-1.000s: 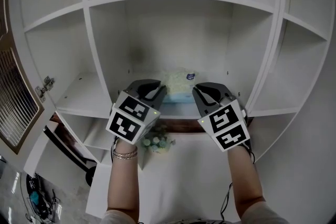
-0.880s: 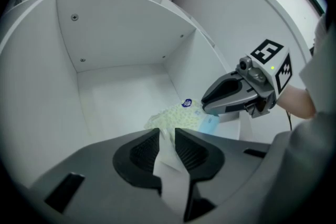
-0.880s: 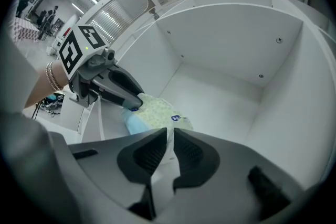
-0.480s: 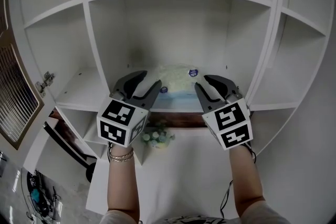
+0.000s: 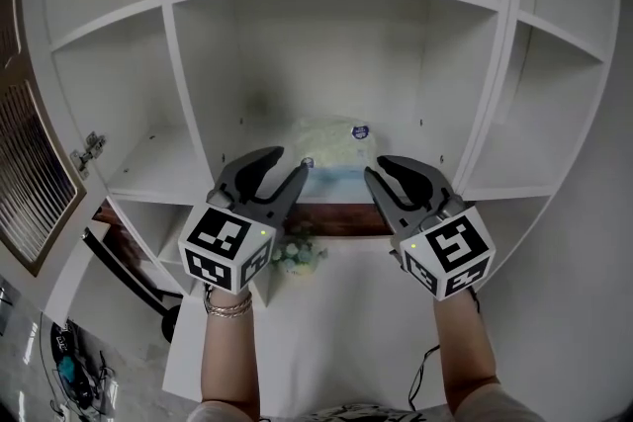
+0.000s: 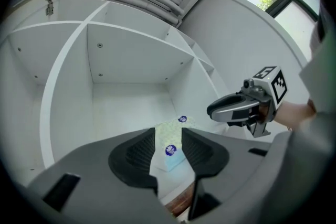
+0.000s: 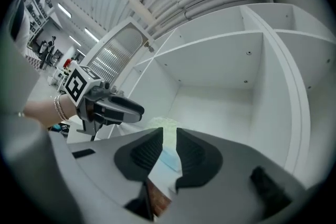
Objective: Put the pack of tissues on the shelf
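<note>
**Item 1. Pack of tissues** (image 5: 331, 145). Pale green wrapper with a light blue end and round blue stickers. It lies flat on the floor of the shelf (image 5: 440, 158), in the middle compartment near the front edge. In the head view it sits at twelve o'clock from the two grippers. Nothing touches it. Lying flat with the board under it, it seems to need no further support.

**Item 2. Left gripper** (image 5: 287, 163). It stands at about seven o'clock of the pack and points level into the compartment. Its jaws have just been opening and stand wide apart. The left gripper view shows the pack beyond the gap, not between the pads, which press on nothing.

**Item 3. Right gripper** (image 5: 381, 171). It stands at about five o'clock of the pack, mirroring the left. Its own view shows a clear gap between the pads, with the pack visible through it further in. It holds nothing.

**Item 4. Arrangement.** One gripper stands off each end of the pack. This is probably because a soft, wide pack carries more steadily when pinched at both ends. Both point level, which suits reaching in under the upper board.

**Item 5. Incidentals.** A bracelet (image 5: 232, 304) is on the left wrist. A small bunch of flowers (image 5: 297, 257) sits lower down, at six o'clock of the pack. A door hinge (image 5: 87, 155) is at nine o'clock.

**Status.** The placement is judged complete, and only clearing the hands from the compartment remains.
</note>
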The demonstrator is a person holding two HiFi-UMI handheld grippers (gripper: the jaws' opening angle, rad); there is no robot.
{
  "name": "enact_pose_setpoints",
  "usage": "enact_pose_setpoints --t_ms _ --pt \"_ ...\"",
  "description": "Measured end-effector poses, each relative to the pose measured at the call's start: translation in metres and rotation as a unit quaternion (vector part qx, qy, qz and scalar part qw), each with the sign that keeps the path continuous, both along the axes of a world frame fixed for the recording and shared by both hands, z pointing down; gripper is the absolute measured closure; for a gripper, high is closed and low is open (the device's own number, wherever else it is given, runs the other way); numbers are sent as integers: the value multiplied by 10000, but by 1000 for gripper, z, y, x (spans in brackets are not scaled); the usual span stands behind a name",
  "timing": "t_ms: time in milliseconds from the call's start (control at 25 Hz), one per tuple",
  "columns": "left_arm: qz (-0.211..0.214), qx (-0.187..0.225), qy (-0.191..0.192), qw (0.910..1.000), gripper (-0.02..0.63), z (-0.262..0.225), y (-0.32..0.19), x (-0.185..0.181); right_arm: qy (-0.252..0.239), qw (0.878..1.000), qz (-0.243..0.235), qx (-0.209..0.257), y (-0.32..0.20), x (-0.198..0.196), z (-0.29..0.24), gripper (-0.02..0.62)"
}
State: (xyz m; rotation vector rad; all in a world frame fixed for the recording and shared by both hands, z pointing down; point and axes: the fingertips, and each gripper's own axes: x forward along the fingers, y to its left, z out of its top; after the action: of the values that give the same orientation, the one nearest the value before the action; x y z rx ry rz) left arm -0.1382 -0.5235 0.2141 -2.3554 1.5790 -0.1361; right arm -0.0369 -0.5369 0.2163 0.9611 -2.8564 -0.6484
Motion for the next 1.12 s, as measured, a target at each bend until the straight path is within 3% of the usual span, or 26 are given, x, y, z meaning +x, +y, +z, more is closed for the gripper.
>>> enact_pose_setpoints --t_ms 320,480,840,1000,1120 --pt "452 -141 261 9985 566 29 20 28 -224 9967 -484 -607 23 1 37 515" --pt "621 -445 452 9961 583 55 23 36 -177 9923 -740 -978 32 -3 60 532" --pt "887 -894 614 9901 588 113 39 47 95 9877 -622 -1432 41 1 117 552" --pt "1358 -885 689 9844 588 134 53 61 233 9794 -874 -1805 54 -1 148 555" --pt "1706 -1105 579 9774 591 155 65 75 241 9728 -1011 -2071 67 0 167 560"
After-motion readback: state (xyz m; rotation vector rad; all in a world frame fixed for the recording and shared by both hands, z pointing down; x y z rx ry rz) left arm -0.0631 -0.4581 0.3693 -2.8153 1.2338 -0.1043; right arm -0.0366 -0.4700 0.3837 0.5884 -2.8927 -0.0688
